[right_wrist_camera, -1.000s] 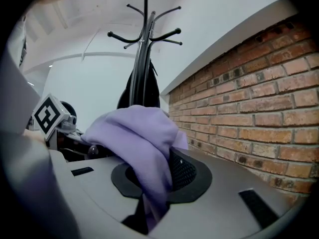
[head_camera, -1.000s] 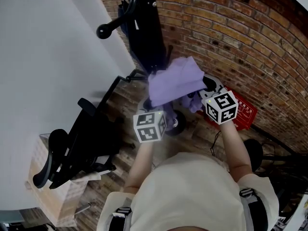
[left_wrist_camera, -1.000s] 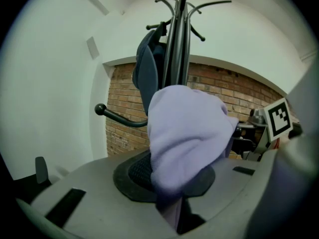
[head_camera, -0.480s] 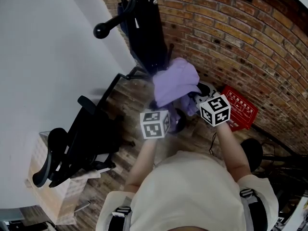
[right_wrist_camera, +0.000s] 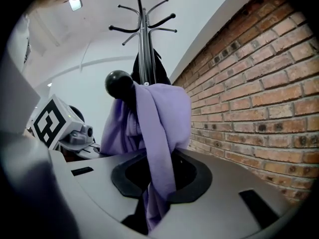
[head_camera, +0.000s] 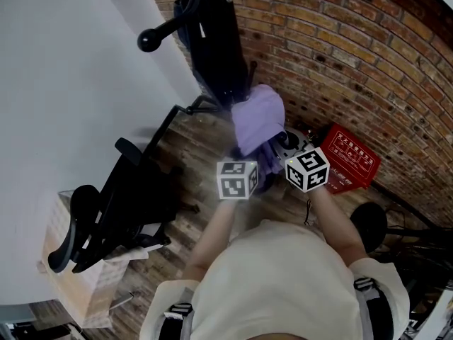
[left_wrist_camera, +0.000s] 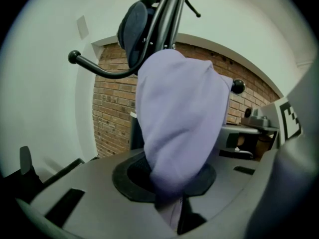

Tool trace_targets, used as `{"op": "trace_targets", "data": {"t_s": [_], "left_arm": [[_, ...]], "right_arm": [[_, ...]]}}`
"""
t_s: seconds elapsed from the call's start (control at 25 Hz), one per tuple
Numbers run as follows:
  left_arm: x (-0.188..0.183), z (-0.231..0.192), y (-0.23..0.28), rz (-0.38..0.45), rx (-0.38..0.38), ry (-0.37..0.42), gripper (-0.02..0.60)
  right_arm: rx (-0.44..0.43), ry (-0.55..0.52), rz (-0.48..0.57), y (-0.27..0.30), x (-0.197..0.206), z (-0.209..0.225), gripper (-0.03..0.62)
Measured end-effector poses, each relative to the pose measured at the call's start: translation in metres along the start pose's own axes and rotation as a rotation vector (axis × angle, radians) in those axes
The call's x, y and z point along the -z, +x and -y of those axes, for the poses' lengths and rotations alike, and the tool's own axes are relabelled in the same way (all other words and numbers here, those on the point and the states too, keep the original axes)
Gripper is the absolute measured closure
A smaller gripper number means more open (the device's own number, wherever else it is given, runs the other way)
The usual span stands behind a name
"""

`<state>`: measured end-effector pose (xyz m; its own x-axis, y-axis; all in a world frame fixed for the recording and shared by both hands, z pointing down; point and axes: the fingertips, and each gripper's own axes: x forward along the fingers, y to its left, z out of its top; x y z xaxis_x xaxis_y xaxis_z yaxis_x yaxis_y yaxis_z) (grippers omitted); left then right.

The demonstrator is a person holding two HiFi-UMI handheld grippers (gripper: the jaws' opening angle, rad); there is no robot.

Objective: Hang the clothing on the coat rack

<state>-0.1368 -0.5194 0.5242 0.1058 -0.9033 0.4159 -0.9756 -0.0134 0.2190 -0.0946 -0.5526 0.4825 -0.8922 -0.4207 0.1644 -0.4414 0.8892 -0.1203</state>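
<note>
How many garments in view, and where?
2. A purple garment draped over a ball-tipped hook of the coat rack; a dark garment hanging against its pole higher up. Others may be hidden behind.

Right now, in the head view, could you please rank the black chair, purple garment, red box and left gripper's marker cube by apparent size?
1. black chair, largest
2. purple garment
3. red box, close to the garment, partly hidden
4. left gripper's marker cube, smallest, though nearer the camera

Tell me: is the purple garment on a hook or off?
On: the purple garment drapes over a ball-tipped hook of the coat rack; left hand-held gripper and right hand-held gripper pinch its folds.
</note>
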Motion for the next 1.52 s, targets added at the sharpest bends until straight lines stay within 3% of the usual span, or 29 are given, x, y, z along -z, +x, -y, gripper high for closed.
{"op": "trace_targets", "data": {"t_s": [0.36,0.56,0.68,0.88,1.16,1.52], "left_arm": [[0.001,0.001,-0.006,0.008,0.017,-0.007,0.491],[0.001,0.0,-0.017,0.023,0.025,-0.012,0.428],[0.0,0.0,-0.026,0.033,0.035,-0.023,0.353],[0.001,0.002,-0.041,0.037,0.015,0.009,0.309],[0.002,0.001,-0.074,0.068,-0.028,0.002,0.296],[0.001,0.005,-0.135,0.137,0.006,-0.011,0.306]], "right_arm": [[0.05,-0.026,-0.014,-0.007,0.001,0.002,0.53],[0.091,-0.041,-0.02,-0.019,-0.001,0.003,0.499],[0.122,-0.038,-0.02,-0.033,-0.002,0.005,0.464],[0.181,-0.031,-0.016,-0.061,-0.001,0.006,0.454],[0.227,-0.02,0.004,-0.097,-0.003,-0.016,0.454],[0.246,-0.019,0.043,-0.125,-0.009,-0.075,0.454]]}}
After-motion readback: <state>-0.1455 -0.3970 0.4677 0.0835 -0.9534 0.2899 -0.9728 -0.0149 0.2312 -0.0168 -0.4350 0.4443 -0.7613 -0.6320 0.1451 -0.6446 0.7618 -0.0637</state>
